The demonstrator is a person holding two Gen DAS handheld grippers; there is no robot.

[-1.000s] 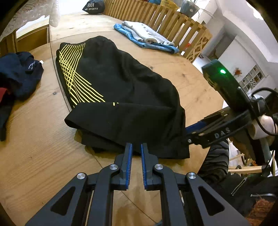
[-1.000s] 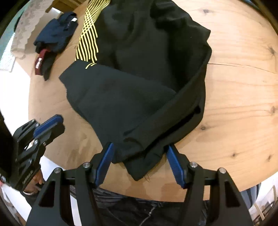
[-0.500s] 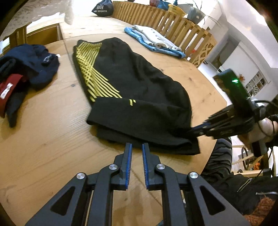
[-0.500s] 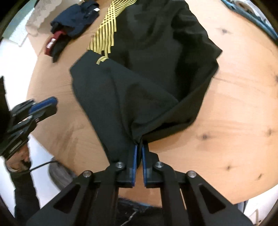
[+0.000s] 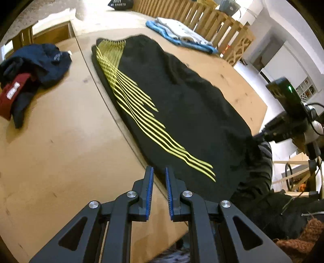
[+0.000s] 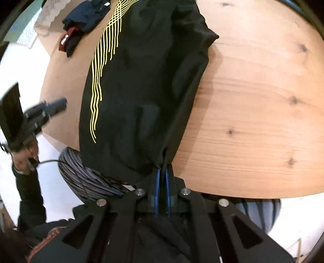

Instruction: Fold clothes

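1. Pale wood is filling both views: a round wooden table (image 5: 60, 153) with a slatted fence (image 5: 202, 18) running along its far side.
2. A black garment with yellow stripes (image 5: 182, 113) is lying lengthwise across the table, its near end hanging over the near edge.
3. My right gripper (image 6: 162, 174) is pinching the garment's near corner, the blue pads pressed together on bunched cloth just off the table edge.
4. My left gripper (image 5: 159, 182) is hovering just beside the garment's left hem, the fingers a narrow gap apart and holding nothing.
5. A dark blue and red clothes heap (image 5: 26, 76) is sitting far left, and what are possibly folded blue and white clothes (image 5: 182, 34) are lying by the fence.
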